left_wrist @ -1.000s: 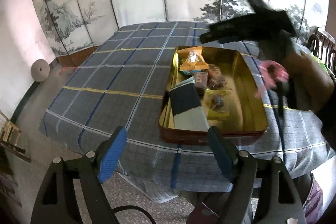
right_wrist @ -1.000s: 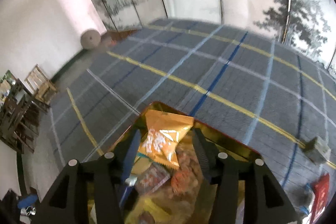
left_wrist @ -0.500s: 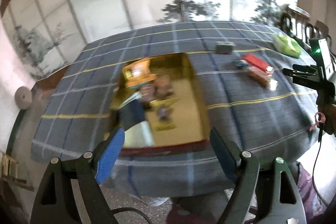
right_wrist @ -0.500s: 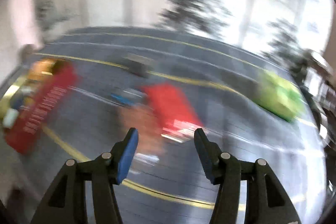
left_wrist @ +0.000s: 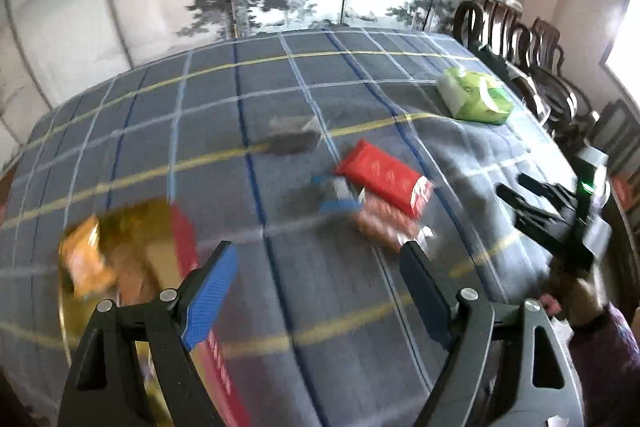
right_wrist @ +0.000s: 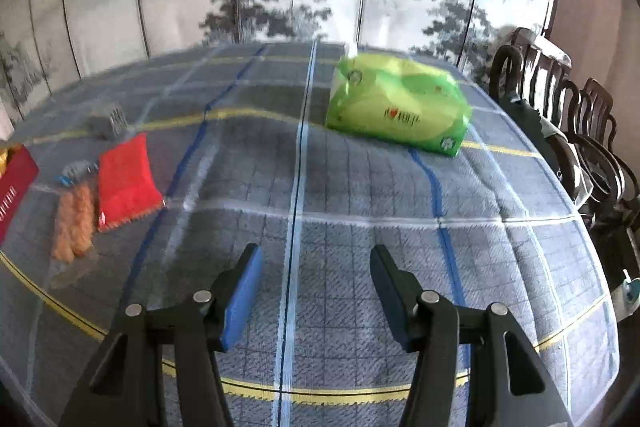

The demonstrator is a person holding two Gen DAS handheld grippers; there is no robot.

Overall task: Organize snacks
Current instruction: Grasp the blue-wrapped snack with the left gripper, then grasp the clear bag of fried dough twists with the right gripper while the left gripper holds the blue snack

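We've got the right claw (right_wrist: 314, 291) part-open, empty; green pack (right_wrist: 396, 107) lies ahead, slightly right, long axis crosswise.

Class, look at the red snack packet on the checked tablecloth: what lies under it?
The red snack packet partly overlaps an orange-brown snack bag, resting on the checked tablecloth. Blur and the packet itself hide whatever else it covers.

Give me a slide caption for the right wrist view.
Right gripper, fingers open and empty, above a plaid tablecloth facing a green pack.
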